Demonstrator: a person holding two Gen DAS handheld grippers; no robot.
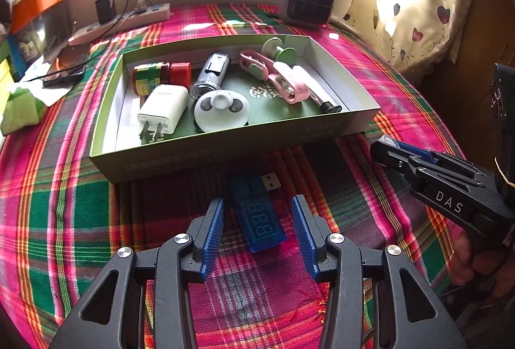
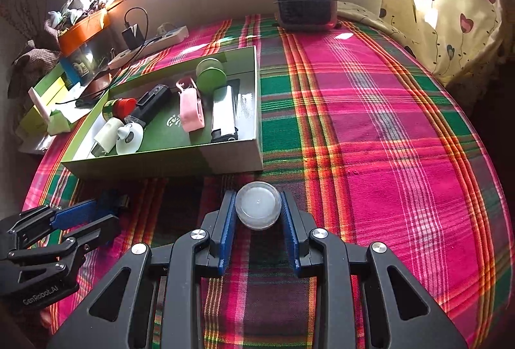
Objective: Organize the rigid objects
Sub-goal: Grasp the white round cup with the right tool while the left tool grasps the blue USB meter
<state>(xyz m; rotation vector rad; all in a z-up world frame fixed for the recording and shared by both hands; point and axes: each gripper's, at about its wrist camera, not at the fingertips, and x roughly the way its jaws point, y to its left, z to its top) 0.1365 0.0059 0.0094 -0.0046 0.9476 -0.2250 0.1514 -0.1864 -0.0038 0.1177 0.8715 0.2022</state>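
Two loose items lie outside the green box (image 1: 225,155): a blue USB meter (image 1: 257,213) and a small clear round jar (image 2: 257,209). The meter rests on the plaid cloth (image 2: 370,123) just in front of the box, directly between the spread fingers of the left hand-held gripper (image 1: 256,210), its long axis running roughly along them, plug end toward the box. Its pads stand apart and seem not to touch it. The right hand-held gripper (image 2: 257,210) is clamped on the jar, near the box's front right corner. Only the left view shows the meter fully; the right view gives the jar's round top, which the left view mostly hides.
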